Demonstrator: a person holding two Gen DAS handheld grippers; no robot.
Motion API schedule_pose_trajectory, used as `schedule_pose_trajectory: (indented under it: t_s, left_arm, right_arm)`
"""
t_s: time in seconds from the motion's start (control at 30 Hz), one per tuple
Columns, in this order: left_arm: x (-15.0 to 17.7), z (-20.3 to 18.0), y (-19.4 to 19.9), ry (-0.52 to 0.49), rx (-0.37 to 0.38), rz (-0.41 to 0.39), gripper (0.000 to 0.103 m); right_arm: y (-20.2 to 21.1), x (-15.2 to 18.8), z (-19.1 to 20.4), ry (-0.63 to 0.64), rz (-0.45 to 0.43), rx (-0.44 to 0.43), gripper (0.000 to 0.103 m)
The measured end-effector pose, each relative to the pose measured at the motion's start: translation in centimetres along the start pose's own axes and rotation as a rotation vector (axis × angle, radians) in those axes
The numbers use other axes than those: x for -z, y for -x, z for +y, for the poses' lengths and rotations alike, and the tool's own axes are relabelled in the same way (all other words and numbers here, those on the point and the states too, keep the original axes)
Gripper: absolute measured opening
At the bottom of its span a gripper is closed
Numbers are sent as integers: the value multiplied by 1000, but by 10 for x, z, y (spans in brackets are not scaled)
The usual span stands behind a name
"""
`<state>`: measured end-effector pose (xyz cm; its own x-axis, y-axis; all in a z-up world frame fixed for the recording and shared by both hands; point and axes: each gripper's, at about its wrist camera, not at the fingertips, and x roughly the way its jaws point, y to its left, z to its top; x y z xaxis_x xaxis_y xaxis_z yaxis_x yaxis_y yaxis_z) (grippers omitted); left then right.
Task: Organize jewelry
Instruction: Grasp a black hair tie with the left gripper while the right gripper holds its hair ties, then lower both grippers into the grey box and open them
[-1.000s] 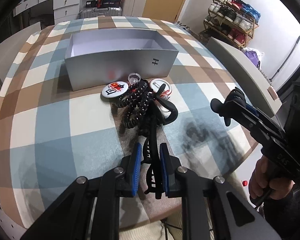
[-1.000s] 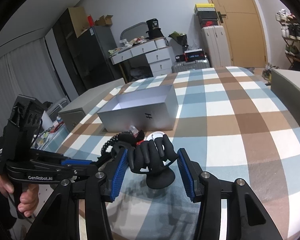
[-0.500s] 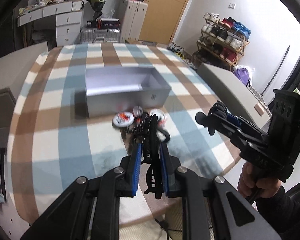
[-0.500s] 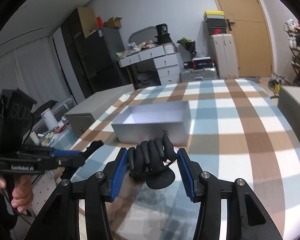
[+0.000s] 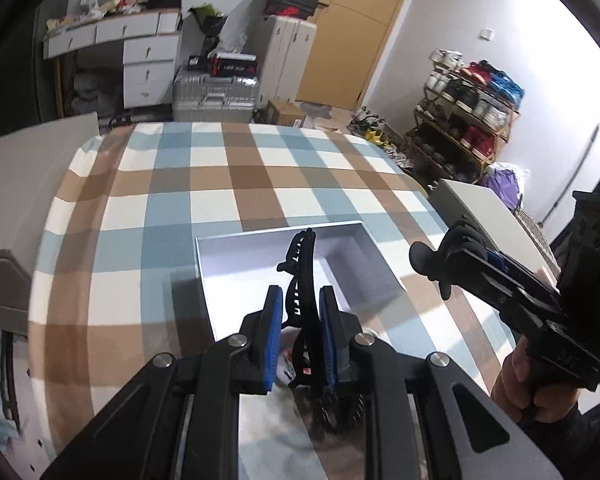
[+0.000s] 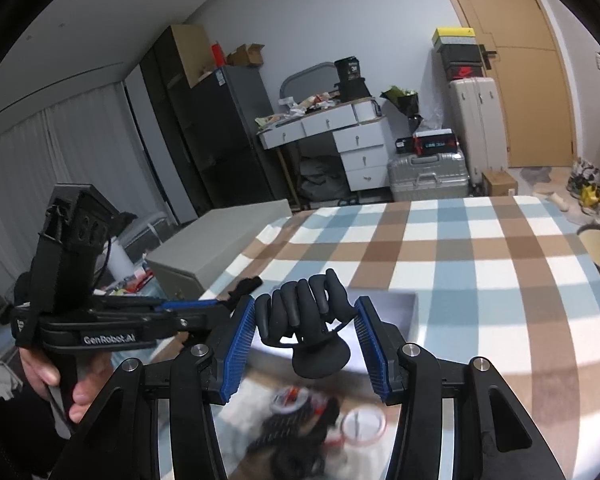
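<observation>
At lower centre of the left wrist view, the left gripper (image 5: 299, 322) pinches a black hair clip (image 5: 300, 272) above the open grey box (image 5: 260, 276); the right gripper (image 6: 306, 346) clamps a black hand-shaped stand (image 6: 306, 320). A loose pinch could drop the clip outside the box.

Box (image 5: 342, 258) on desk (image 5: 152, 216); hair clip (image 5: 300, 276) above box, between left tool (image 5: 299, 320) fingers; right tool (image 5: 450, 258) to the right.
</observation>
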<state>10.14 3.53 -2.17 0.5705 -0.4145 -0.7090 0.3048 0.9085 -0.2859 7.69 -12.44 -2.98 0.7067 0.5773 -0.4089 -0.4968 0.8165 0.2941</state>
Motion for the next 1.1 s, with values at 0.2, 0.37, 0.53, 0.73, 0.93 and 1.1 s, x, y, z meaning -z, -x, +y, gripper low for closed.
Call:
schedule_pose_trajectory:
  t_s: [0.2,0.37,0.53,0.73,0.93,1.1]
  left_arm:
    - [-9,15,-24,63,57,57,13]
    - [-11,13,-28,48,67,80,13]
    - [-13,16,-35,52,71,97,13]
    - [-12,16,-42,46,78,120,13]
    - [-10,17,-42,48,68,131,14]
    - [-10,14,-38,36,30,132,39]
  right_arm:
    - [-46,-9,-17,-54,75,-6,49]
    - [-67,-5,-27,-83,118,-5,49]
    - [-82,2,-33,-100,169,4,49]
    - [-92,9,-33,-98,214,29,51]
    - [-84,9,-26,-52,183,43,51]
    - [-63,5,-28,-70,133,59,55]
